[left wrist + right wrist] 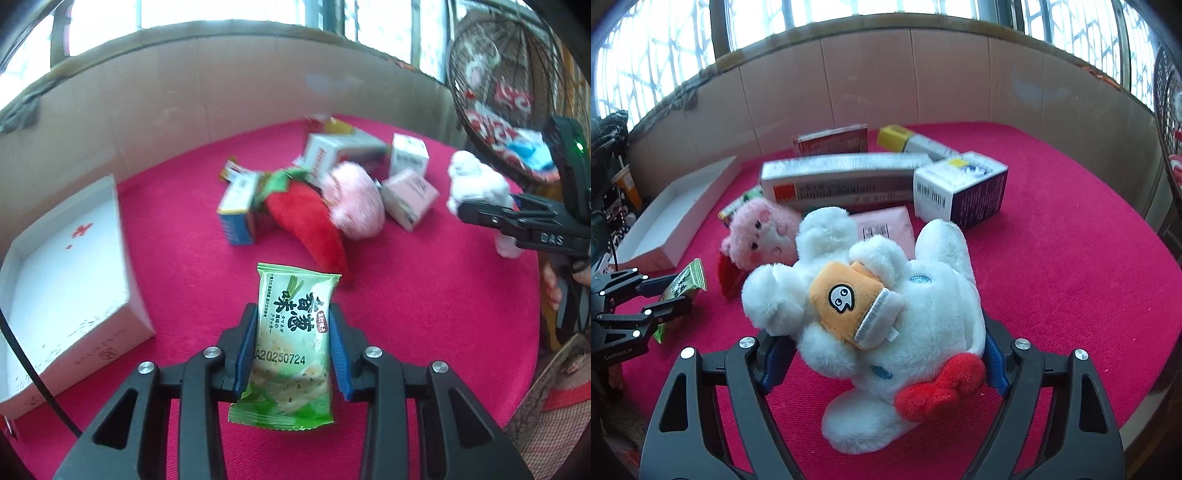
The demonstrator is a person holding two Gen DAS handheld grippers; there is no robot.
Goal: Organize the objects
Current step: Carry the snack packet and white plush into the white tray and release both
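Note:
My left gripper [293, 343] is shut on a green cracker packet [291, 343] and holds it above the red tablecloth; it also shows in the right wrist view [683, 284]. My right gripper [882, 354] is shut on a white plush toy [886, 306] with an orange patch and a red bow; the toy also shows in the left wrist view [476, 184]. A red chili plush [306, 218] and a pink plush [354, 203] lie in the middle among several small boxes.
An open white box [62, 266] stands at the left on the red table [424, 314]. A long silver carton [842, 177], a white-and-purple box [960, 188] and a pink box [886, 225] lie behind the toys. A wicker chair [509, 92] stands at the right.

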